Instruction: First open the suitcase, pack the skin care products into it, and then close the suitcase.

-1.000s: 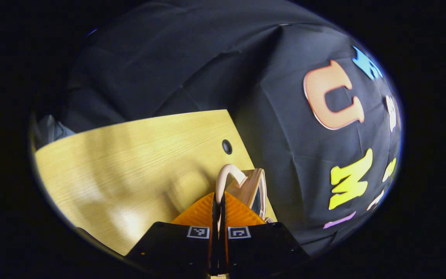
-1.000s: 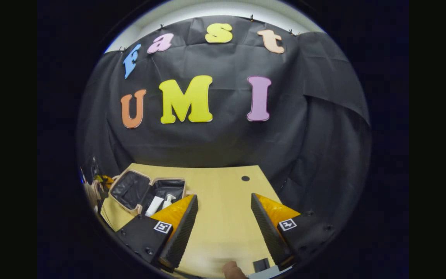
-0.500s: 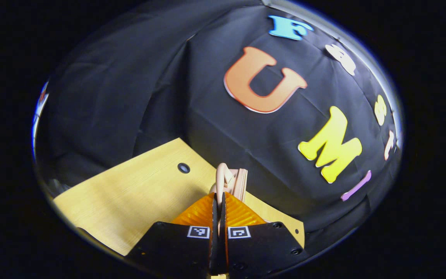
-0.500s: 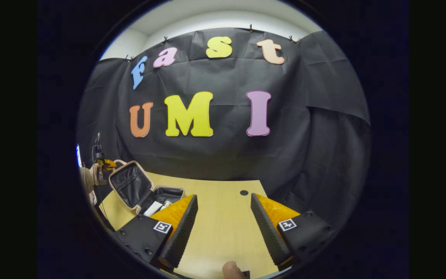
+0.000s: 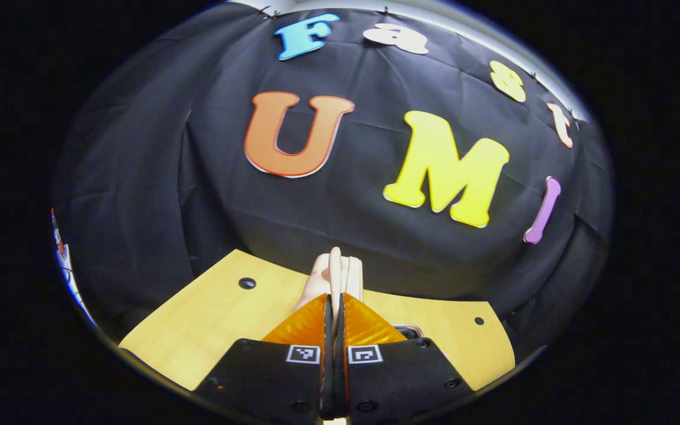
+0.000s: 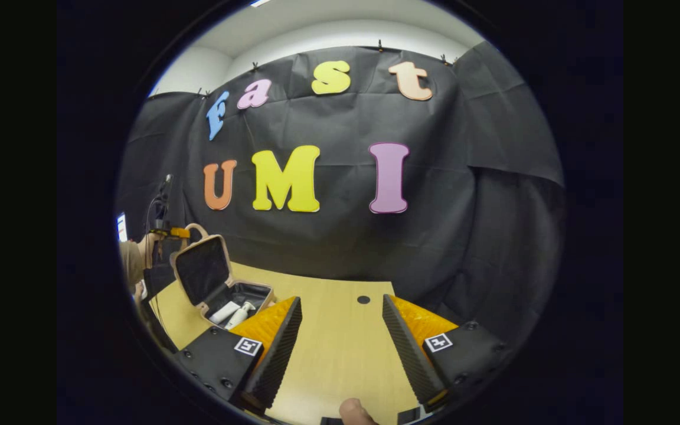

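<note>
In the left gripper view my left gripper (image 5: 334, 298) is shut on the beige handle (image 5: 334, 273) of the suitcase lid, which I see edge-on. In the right gripper view the small beige suitcase (image 6: 220, 282) stands open at the table's left, its black-lined lid (image 6: 201, 270) raised about upright. The left gripper (image 6: 170, 232) grips the handle at the lid's top, held by a hand (image 6: 132, 262). Two white skin care bottles (image 6: 232, 312) lie in the bottom half. My right gripper (image 6: 340, 342) is open over bare table, well right of the suitcase.
The wooden table (image 6: 340, 360) has a round cable hole (image 6: 363, 300) near its far edge and black cloth walls behind. In the left gripper view the table (image 5: 216, 319) shows a hole (image 5: 247, 283) at the left. A fingertip (image 6: 353, 411) shows at the right gripper view's bottom edge.
My left gripper has swung the lid by its handle from lying flat open up to about upright. The right gripper stayed open and tilted slightly upward.
</note>
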